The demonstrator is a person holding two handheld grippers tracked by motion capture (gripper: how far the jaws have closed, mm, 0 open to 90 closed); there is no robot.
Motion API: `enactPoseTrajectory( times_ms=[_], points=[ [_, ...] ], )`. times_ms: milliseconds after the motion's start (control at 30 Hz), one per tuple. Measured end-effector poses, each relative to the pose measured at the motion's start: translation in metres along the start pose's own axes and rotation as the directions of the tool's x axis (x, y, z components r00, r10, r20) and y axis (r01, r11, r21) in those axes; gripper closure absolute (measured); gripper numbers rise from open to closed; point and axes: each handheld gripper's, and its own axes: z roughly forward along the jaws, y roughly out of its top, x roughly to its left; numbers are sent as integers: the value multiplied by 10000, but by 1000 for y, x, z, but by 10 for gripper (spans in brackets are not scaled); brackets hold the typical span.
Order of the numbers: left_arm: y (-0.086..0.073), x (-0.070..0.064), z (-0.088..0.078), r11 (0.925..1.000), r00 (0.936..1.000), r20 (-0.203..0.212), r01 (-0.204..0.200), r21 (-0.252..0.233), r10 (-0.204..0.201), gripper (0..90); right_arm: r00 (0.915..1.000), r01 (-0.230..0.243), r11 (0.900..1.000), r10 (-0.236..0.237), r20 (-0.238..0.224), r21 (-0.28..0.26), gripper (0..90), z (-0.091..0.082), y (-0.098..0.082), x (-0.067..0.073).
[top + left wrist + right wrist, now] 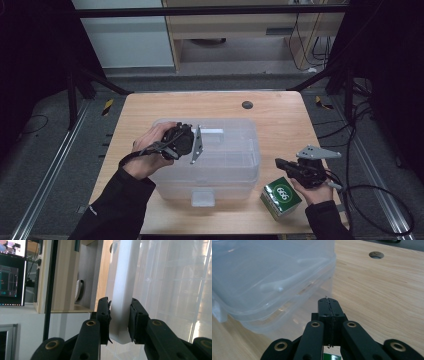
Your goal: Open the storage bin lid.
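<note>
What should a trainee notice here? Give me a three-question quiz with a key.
1. True or false: the right gripper has its jaws shut with nothing between them.
2. What does the left gripper clamp? A) the green box B) the white latch of the clear plastic bin C) a cable
3. What stands on the table beside the right hand?

Key: 1 true. 2 B, the white latch of the clear plastic bin. 3 the green box.

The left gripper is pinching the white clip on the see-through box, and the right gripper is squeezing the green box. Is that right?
Not quite. The right gripper isn't squeezing the green box: in the right gripper view its jaws are shut together with nothing between them, above the table. The left gripper really is pinching the white clip on the see-through box, as the left gripper view shows.
</note>
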Motion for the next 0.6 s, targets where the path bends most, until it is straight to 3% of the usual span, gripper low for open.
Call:
enactPoseTrajectory(
  times_ms=[300, 600],
  points=[
    [-1, 10, 4, 9984, 9984, -104, 546, -157, -548, 720, 9989, 284, 9993, -274, -383, 239, 900, 1, -3, 8],
    [0, 19, 9, 9981, 9978, -254, 611, -30, -611, 720, 9985, 175, 9993, -158, -520, 322, 900, 2, -10, 12]
  ],
)
